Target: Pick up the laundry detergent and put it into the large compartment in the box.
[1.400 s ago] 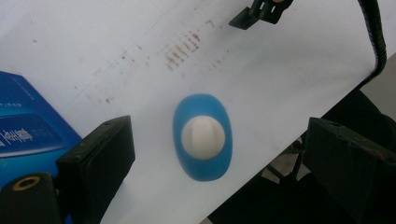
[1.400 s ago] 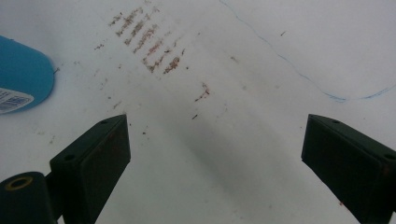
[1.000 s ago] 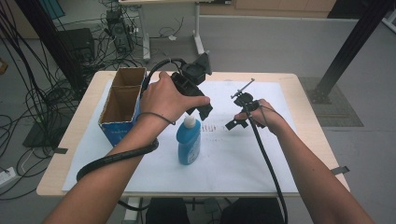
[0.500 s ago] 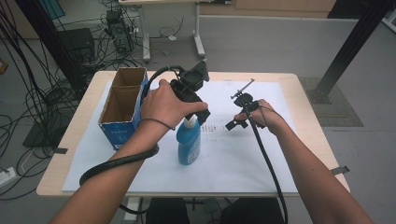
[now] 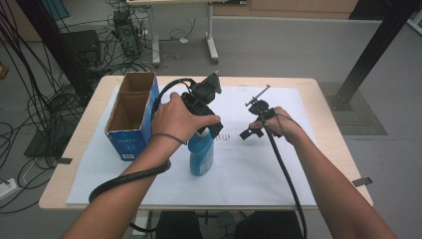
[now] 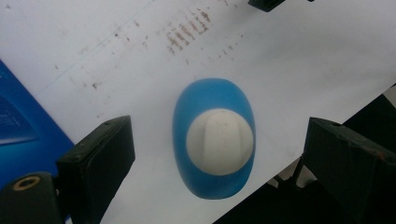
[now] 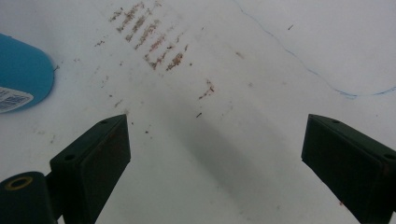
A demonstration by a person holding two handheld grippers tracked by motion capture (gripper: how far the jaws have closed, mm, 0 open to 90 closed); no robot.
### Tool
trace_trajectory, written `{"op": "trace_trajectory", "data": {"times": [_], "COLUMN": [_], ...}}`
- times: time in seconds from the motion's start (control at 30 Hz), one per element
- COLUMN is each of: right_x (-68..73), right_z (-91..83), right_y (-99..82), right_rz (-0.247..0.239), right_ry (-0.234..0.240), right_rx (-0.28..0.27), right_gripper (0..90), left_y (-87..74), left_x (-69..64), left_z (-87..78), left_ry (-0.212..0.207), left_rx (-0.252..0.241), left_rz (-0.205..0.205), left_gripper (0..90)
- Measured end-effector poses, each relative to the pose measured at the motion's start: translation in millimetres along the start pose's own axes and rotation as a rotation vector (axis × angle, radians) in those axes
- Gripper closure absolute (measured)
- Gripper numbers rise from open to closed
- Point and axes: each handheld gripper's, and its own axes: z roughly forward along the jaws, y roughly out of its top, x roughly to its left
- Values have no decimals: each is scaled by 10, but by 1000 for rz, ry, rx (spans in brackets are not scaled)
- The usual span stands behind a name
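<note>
A blue bottle (image 5: 201, 158) with a white cap (image 6: 219, 142) stands upright on the white paper (image 5: 259, 169), near the table's middle. My left gripper (image 5: 211, 130) hangs straight over it, pointing down. In the left gripper view its jaws stand open, one on each side of the cap and clear of it (image 6: 219, 135). My right gripper (image 5: 251, 129) hovers over bare paper to the right of the bottle. Its jaws are open with nothing between them (image 7: 215, 140). The bottle's blue side (image 7: 21, 70) sits at the left edge of the right gripper view.
An open blue cardboard box (image 5: 130, 112) stands at the paper's left, close to the left hand. Brown smudges (image 7: 149, 35) mark the paper between bottle and right gripper. The wooden table's edge (image 5: 331, 129) runs to the right. Cables trail from both grippers toward the front.
The left hand has sunk with its gripper toward the top of the bottle. The right hand and the bottle have kept still.
</note>
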Motion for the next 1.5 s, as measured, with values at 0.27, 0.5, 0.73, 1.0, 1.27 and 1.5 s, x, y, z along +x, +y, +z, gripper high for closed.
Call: {"op": "trace_trajectory", "data": {"times": [0.27,0.5,0.73,1.0,1.27,1.5], "right_x": [5,0,-2,-11,0,-3], "right_z": [3,1,7,6,19,24], "right_y": [-1,-10,-15,-22,-24,-32], "right_rz": [2,3,3,3,2,0], "right_ry": [0,0,-1,0,3,5], "right_rx": [1,1,0,6,8,3], "right_gripper": [76,76,75,76,76,76], "left_y": [-17,-29,-38,-70,-87,-105], "left_x": [1,-7,-11,-9,-30,-26], "left_z": [43,115,181,272,344,392], "left_ry": [-10,-15,-21,-27,-20,-17], "left_rx": [-9,-9,-10,-10,0,-6], "left_rz": [-10,-10,-9,-11,-12,-20], "left_gripper": [96,96,92,70,77,77]}}
